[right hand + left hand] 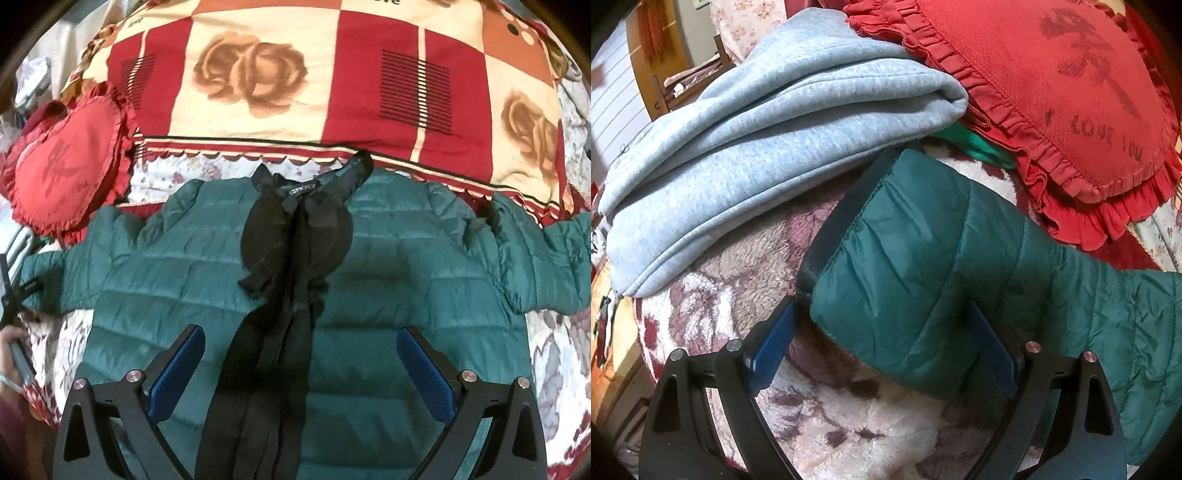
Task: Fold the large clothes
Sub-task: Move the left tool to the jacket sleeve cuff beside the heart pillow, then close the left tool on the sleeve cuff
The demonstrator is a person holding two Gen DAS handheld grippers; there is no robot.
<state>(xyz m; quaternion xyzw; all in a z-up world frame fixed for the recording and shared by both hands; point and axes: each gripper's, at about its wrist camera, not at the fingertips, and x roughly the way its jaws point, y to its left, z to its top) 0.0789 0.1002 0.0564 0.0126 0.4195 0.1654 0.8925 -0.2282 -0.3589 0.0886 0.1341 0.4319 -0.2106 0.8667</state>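
A dark green quilted jacket lies spread front-up on the bed, its black collar and placket running down the middle and both sleeves stretched sideways. My right gripper hovers open above the jacket's chest, its blue pads either side of the placket. In the left wrist view the jacket's sleeve ends in a black cuff edge. My left gripper is open, and the sleeve end lies between its blue pads, unclamped.
A folded grey sweatshirt lies just beyond the sleeve cuff. A red frilled heart cushion sits at the bed's head beside a red and cream rose-patterned pillow. A fleecy floral blanket covers the bed. A hand shows at the left.
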